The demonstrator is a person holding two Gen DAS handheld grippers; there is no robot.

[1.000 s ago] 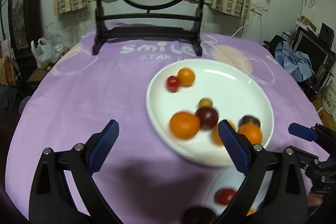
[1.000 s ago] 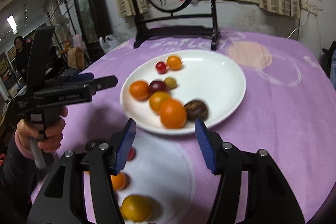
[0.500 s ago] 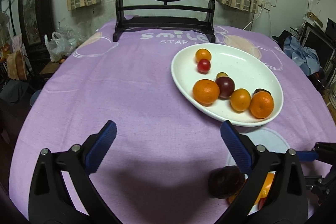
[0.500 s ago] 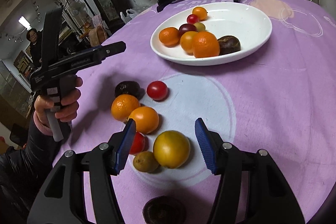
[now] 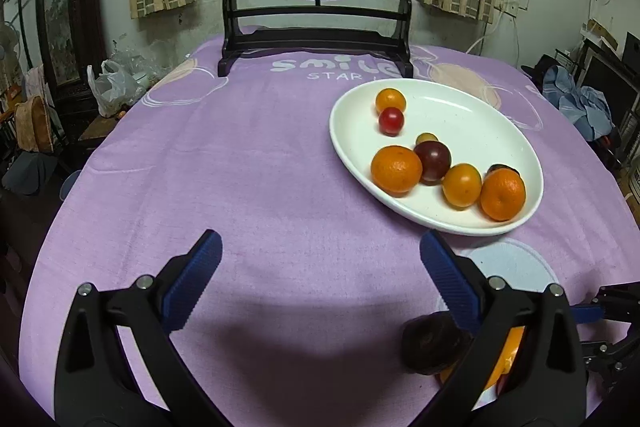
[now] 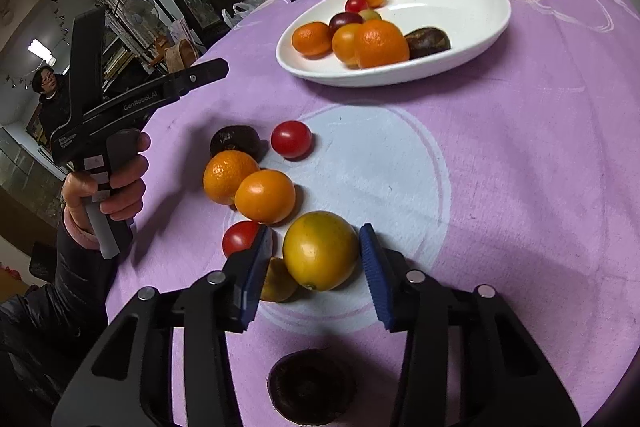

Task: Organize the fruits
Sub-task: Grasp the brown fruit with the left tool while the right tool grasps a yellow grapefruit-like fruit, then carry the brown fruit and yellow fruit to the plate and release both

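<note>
Straddling yellow-orange fruit (image 6: pixel 320 255), right claw (image 6: pixel 314 275) spread

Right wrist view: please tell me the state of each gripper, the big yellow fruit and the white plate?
Right gripper: open, fingers on both sides of the fruit, not closed on it.
Left gripper: open, empty, above the purple cloth.
Big yellow round fruit: resting on the cloth, not lifted.
White oval plate: holds several fruits.

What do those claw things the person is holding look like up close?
Each gripper has black plastic arms with silver bolts and two ridged blue finger pads. The left gripper is a black pistol-grip handle with white lettering, held by a bare hand in a dark sleeve with a pink cuff.
</note>
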